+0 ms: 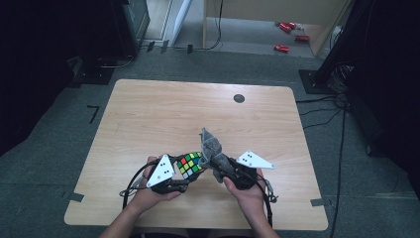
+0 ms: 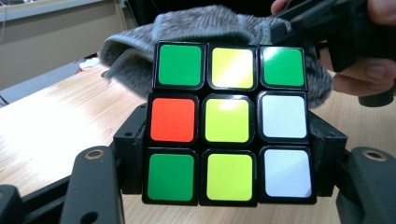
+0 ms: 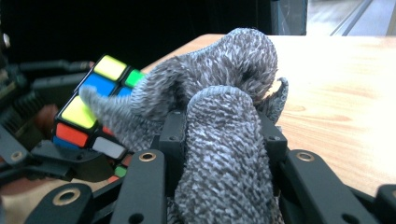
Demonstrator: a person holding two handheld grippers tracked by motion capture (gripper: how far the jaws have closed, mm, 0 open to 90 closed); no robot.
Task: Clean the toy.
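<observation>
Left gripper view: cube (image 2: 229, 123) clamped between left tongs (image 2: 229, 163), cloth (image 2: 196, 28) behind.

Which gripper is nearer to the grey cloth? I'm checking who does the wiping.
Right. The right gripper is shut on the grey cloth, holding it bunched. The left gripper holds the puzzle cube just beside the cloth.

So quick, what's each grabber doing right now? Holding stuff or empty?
Left gripper: shut on the puzzle cube, jaws pressed against its two sides.
Right gripper: shut on the grey cloth, bunched between its jaws.
</observation>
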